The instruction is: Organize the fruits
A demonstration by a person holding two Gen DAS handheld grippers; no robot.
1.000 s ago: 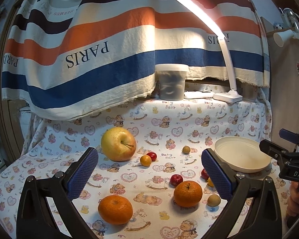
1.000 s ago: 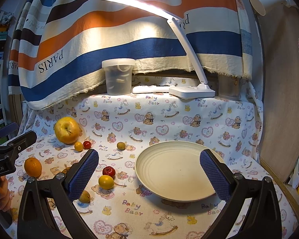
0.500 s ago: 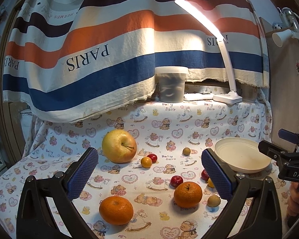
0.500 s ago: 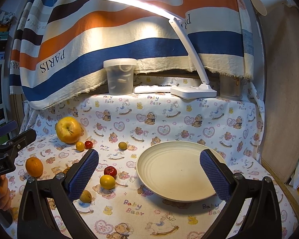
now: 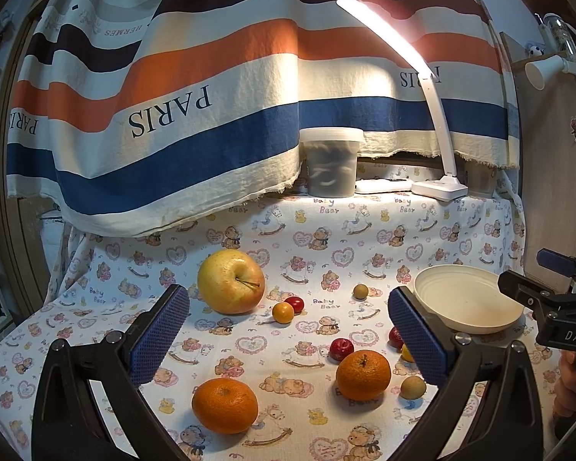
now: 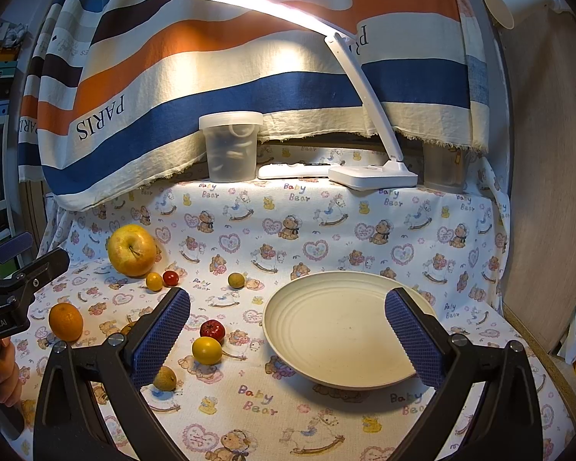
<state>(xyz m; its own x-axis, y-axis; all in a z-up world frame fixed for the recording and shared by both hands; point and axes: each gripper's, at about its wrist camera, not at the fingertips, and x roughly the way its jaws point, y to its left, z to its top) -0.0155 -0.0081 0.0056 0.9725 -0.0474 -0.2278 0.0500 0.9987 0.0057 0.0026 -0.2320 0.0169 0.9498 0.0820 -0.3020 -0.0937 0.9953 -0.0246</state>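
Left gripper (image 5: 288,340) jaws spread wide, empty; right gripper (image 6: 288,336) same. Blue knurled pads. Tabletop (image 5: 364,230) under soft bear-print cloth. Round ribbed cream plate (image 6: 338,330) empty, at right. Fruit loose at left: one smooth yellow apple (image 5: 230,282), two dimpled oranges (image 5: 224,405) (image 5: 363,374), several small round red, yellow, tan fruits. Right view shows only one orange (image 6: 66,321). Arched white lamp (image 6: 364,115), frosted lidded tub (image 6: 231,146) at back.

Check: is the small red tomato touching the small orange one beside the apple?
Cannot tell. In the left wrist view the red tomato overlaps the orange one; the right wrist view shows no plain gap.
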